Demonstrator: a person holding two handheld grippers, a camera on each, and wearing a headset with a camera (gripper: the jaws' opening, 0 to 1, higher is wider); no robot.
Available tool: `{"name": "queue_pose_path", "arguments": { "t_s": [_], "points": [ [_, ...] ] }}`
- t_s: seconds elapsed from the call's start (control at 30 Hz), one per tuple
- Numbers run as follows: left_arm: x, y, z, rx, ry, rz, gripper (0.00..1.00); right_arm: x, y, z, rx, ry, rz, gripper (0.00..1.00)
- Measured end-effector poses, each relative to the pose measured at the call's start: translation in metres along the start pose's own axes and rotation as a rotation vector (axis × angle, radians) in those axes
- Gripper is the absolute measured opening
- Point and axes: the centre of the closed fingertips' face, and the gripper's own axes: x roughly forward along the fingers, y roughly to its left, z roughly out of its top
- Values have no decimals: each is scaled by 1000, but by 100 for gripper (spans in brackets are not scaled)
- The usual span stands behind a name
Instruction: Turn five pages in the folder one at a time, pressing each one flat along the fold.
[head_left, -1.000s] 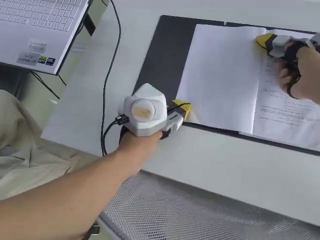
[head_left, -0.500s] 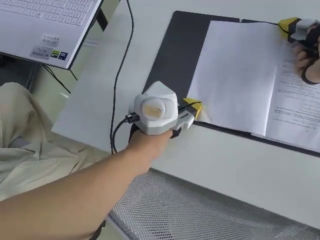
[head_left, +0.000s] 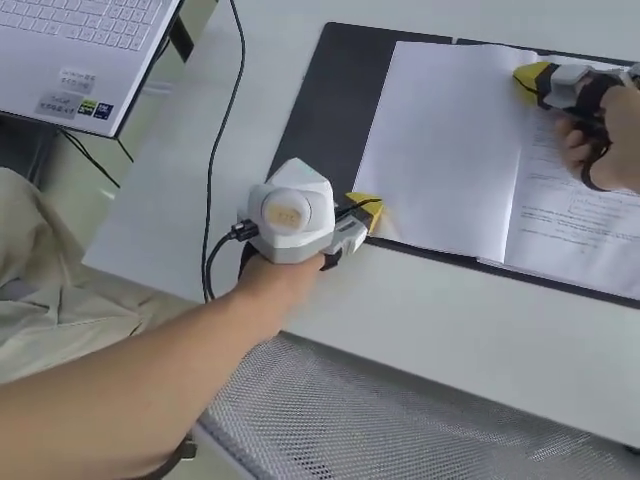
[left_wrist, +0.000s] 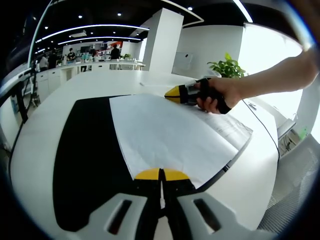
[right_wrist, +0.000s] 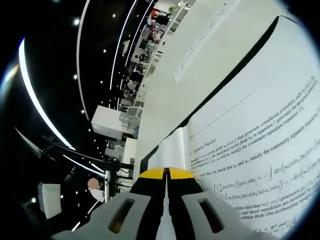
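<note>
Page (head_left: 440, 150): likely thin, limp; best taken at a free corner;
Left gripper (head_left: 364, 212): clenched at its lower corner;
Right gripper (head_left: 528, 77): clenched, tips on the fold (head_left: 515, 170)

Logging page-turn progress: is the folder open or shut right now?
Open: the folder lies flat, a blank page left of the fold, a printed page right.

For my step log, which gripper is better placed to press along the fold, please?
Probably the right gripper: it rests at the fold's top, while the left gripper sits at the blank page's lower corner.
</note>
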Motion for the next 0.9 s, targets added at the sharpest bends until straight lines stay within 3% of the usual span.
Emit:
{"name": "queue_pose_path", "arguments": {
  "t_s": [0.33, 0.9],
  "points": [
    [-6, -7, 3, 10, 1, -1, 0, -37, 6, -47, -1, 51, 35, 0],
    [-5, -7, 1, 28, -2, -2, 0, -89, 16, -117, 32, 123, 75, 0]
  ]
}}
